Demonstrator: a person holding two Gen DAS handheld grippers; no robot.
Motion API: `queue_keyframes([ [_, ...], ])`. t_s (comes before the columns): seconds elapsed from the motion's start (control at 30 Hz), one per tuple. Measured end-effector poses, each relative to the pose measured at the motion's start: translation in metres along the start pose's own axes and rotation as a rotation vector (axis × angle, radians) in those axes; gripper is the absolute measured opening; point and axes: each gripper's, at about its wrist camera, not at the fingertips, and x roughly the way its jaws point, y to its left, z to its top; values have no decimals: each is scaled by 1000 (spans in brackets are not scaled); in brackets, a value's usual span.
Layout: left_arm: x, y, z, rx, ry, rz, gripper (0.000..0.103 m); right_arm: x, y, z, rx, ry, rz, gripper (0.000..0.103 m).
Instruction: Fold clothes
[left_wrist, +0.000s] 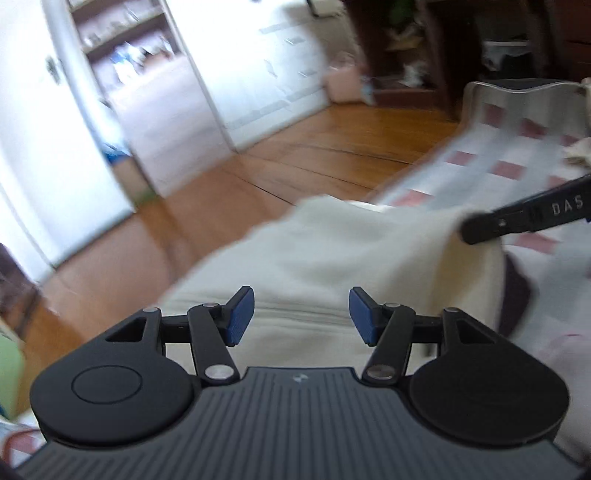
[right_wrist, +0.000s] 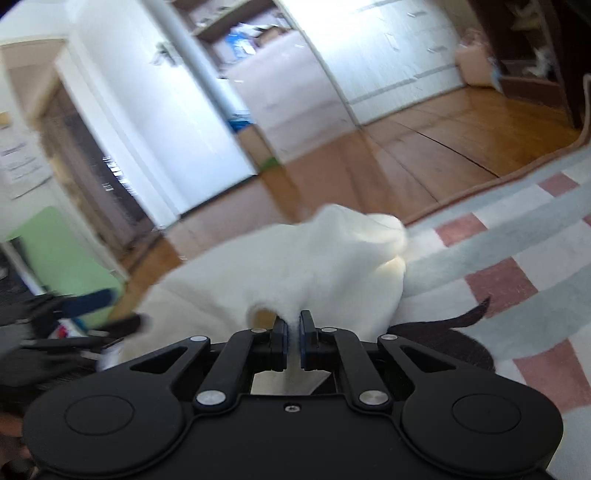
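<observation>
A cream-white garment (left_wrist: 317, 254) lies on a checked bed cover, blurred by motion. My left gripper (left_wrist: 301, 317) is open just above the garment's near part, with nothing between its blue pads (left_wrist: 242, 314). My right gripper (right_wrist: 293, 339) is shut on a fold of the same white garment (right_wrist: 295, 266) and lifts it off the cover. In the left wrist view the right gripper's black fingers (left_wrist: 476, 229) pinch the garment's right edge. A dark garment (right_wrist: 443, 339) lies partly under the white one.
The bed cover (right_wrist: 517, 258) has pink, white and grey checks and ends at an edge toward the wooden floor (left_wrist: 314, 155). White wardrobe doors (left_wrist: 266, 74) and a dark shelf unit (left_wrist: 406, 55) stand beyond. A green object (right_wrist: 55, 251) sits at left.
</observation>
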Motion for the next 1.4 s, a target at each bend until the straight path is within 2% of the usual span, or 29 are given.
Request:
queue_keyframes([
  [0.1,-5,-3,8,-33,-18,-185,56,-24,10,-6,-55,-4,19,8],
  [0.17,-9,-6,12,-39,-28,-290,59,-34,10,-8,-43,-2,62,8],
  [0.2,-13,-12,11,-26,-39,-332,59,-39,9,-8,-31,1,95,8],
  [0.3,-25,-33,0,43,-81,-383,60,-47,12,-5,-51,43,176,8],
  [0.4,-26,-50,-8,76,-85,-366,59,-50,4,-2,-8,85,295,8],
  [0.53,-18,-48,-12,41,-49,-350,59,-52,0,-7,10,93,336,8],
  [0.57,-13,-45,-13,31,-43,-338,52,-52,-1,-7,19,92,357,9],
  [0.6,-13,-42,-15,14,-41,-331,40,-51,0,-8,22,93,374,9],
  [0.63,-10,-35,-16,-9,-42,-330,18,-49,1,-8,22,96,389,8],
  [0.7,-13,-10,-15,-121,-71,-356,12,-46,5,-8,-9,109,389,8],
  [0.73,-17,2,-13,-159,-97,-343,10,-45,7,-8,-14,114,394,9],
  [0.8,-27,25,-9,-230,-150,-310,8,-43,9,-8,-11,121,410,9],
  [0.87,-36,31,-4,-222,-193,-199,6,-38,8,-8,23,128,446,9],
  [0.93,-49,49,-6,-272,-221,-119,6,-32,5,-6,75,176,441,14],
  [0.97,-56,61,-10,-319,-234,-97,6,-30,3,-5,85,190,401,31],
  [1.03,-69,83,-20,-401,-260,-45,6,-26,-2,-2,91,208,295,46],
  [1.07,-76,93,-25,-432,-273,-18,6,-24,-4,-1,95,217,242,46],
  [1.13,-93,113,-36,-494,-306,14,6,-19,-13,9,145,217,206,46],
  [1.2,-104,138,-48,-597,-351,-21,5,-11,-22,23,212,221,200,52],
  [1.23,-108,154,-56,-662,-375,-26,6,-4,-25,28,246,260,170,61],
  [1.27,-111,170,-65,-728,-398,-28,5,4,-29,34,281,312,130,64],
  [1.4,-131,214,-104,-832,-432,90,5,35,-18,53,240,436,-21,64],
])
